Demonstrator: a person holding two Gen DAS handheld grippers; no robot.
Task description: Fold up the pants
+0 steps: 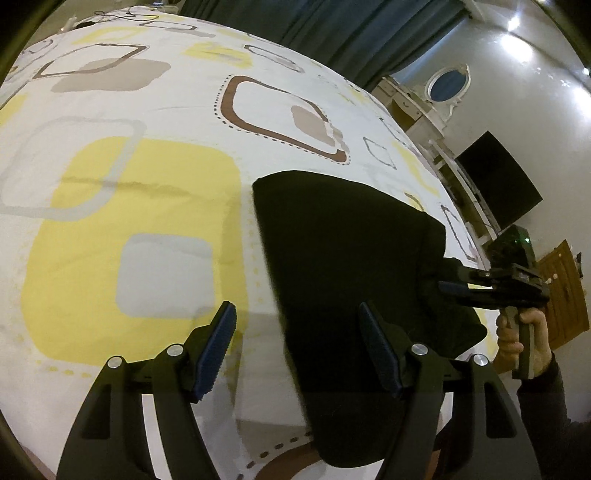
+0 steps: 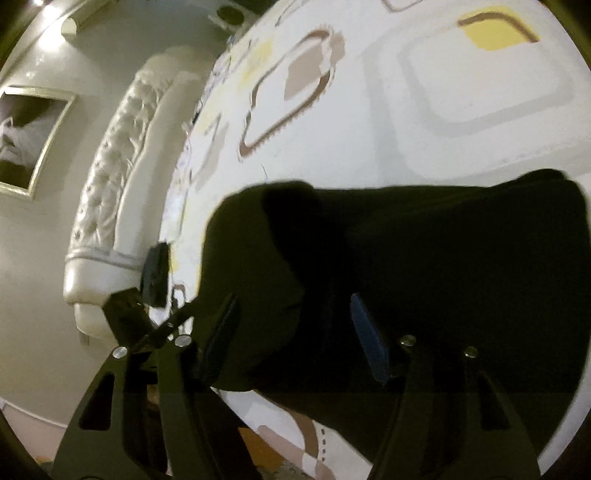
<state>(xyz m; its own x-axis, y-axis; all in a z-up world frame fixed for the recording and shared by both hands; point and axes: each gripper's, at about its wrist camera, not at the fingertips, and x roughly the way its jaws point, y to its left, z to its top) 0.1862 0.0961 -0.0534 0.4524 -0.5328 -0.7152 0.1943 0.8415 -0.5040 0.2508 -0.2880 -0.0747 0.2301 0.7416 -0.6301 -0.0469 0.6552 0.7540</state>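
Note:
The black pants lie folded into a thick dark slab on the patterned bed sheet. My left gripper hangs open above the slab's near left edge. One finger is over the sheet and the other over the cloth, and nothing is pinched. My right gripper, held by a hand, reaches in at the slab's right edge. In the right wrist view the right gripper straddles a bulging fold of the pants. Its pads do not clearly press the cloth.
A white tufted headboard and a framed picture lie beyond the bed's edge. Dark curtains, a white dresser with an oval mirror, a black screen and a wooden door stand around the bed.

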